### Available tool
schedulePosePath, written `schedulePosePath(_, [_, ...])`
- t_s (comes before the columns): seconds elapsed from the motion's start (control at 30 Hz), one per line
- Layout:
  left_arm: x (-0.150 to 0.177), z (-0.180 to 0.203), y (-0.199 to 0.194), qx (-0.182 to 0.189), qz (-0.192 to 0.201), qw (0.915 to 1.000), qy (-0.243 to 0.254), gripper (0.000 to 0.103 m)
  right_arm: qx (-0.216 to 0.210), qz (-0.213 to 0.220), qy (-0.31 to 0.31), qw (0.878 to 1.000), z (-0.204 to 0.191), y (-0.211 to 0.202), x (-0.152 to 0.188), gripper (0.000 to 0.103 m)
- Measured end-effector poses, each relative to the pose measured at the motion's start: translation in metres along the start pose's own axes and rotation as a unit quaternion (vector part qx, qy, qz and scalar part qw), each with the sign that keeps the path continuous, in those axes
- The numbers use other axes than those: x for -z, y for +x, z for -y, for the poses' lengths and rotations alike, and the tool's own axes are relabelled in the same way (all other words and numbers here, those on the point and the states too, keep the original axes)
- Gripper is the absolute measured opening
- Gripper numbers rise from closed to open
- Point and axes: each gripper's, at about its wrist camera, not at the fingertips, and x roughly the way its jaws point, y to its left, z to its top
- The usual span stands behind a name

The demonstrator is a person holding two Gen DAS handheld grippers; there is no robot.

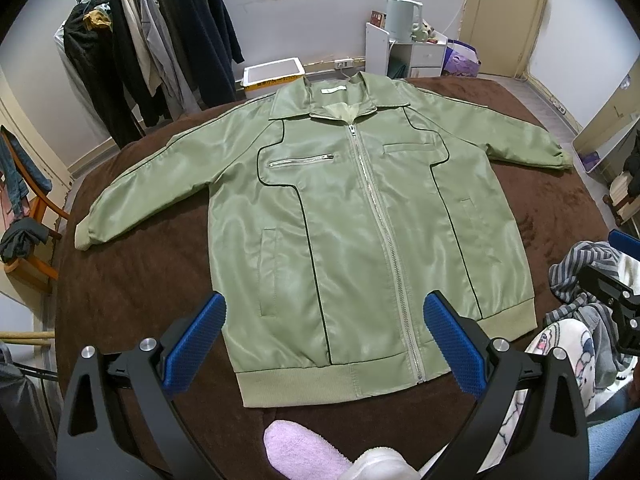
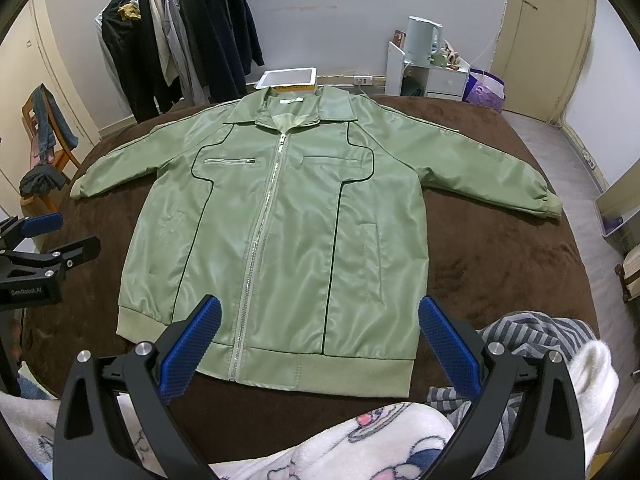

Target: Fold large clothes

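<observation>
A green zip-up jacket [image 1: 340, 208] lies flat, front up, on a brown bed cover [image 1: 132, 280], sleeves spread to both sides, zipper closed, collar far from me. It also shows in the right wrist view [image 2: 288, 220]. My left gripper [image 1: 324, 312] is open and empty, hovering above the jacket's hem. My right gripper [image 2: 320, 316] is open and empty, also above the hem. The right gripper shows at the right edge of the left wrist view [image 1: 616, 280]; the left gripper shows at the left edge of the right wrist view [image 2: 44, 248].
A striped grey garment [image 2: 532, 332] and a white printed fleece [image 2: 360, 440] lie near the front right. A pink cloth [image 1: 296, 448] lies at the front. A clothes rack [image 1: 152, 40], a wooden chair [image 1: 28, 208], a white shelf with kettle [image 1: 404, 40] stand behind the bed.
</observation>
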Motion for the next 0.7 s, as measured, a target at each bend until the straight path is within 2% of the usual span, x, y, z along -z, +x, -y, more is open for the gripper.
schedulePosePath(0.1, [-0.001,-0.006,0.001,0.001,0.0,1.0,0.0,0.097,0.004,0.0,-0.001,1.0,-0.001,0.0,0.001,0.097])
schedulePosePath(0.17, [0.001,0.011,-0.001,-0.003,0.002,1.0,0.002,0.097,0.002,0.0,0.001,1.0,-0.001,-0.001,0.001,0.097])
schedulePosePath(0.7, [-0.001,0.01,-0.002,-0.004,0.002,1.0,0.001,0.097,0.003,0.0,0.001,1.0,-0.001,0.0,0.002,0.097])
